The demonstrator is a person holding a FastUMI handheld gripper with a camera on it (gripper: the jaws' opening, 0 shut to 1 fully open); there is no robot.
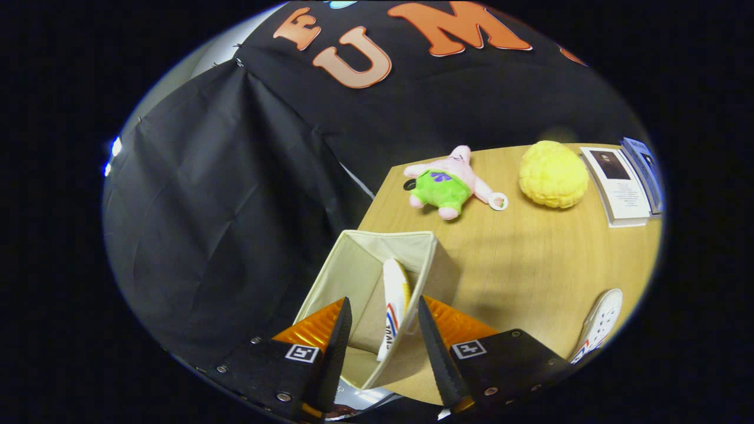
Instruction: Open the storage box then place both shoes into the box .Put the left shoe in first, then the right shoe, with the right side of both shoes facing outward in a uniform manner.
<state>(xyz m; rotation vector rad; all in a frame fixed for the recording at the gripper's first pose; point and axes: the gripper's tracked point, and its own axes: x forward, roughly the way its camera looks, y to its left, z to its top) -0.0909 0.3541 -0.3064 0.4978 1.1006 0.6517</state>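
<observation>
Gripper view: the storage box (377, 277) is standing open at the near-left corner of the table (530, 265), just ahead of the jaws, so that its mouth is being kept accessible from above. One shoe (393, 306) is being seen upright on edge inside the box, leaning toward the right-hand wall, its sole turned to the left; it is judged to be the left shoe, loaded first as the task requires.

The gripper (383, 353) is being held over the box with the jaws standing moderately apart. The shoe is lying between them in this line of sight, but neither jaw is seen pressing on it; the jaws are judged to be empty.

The second shoe (601, 330) is lying on the table at roughly 4 o'clock from the box, well apart from it, and is judged to be awaiting pickup.

A plush toy (450, 182) at 1 o'clock, a yellow ball (552, 174) and leaflets (624, 185) beyond are being left clear of the work area.
</observation>
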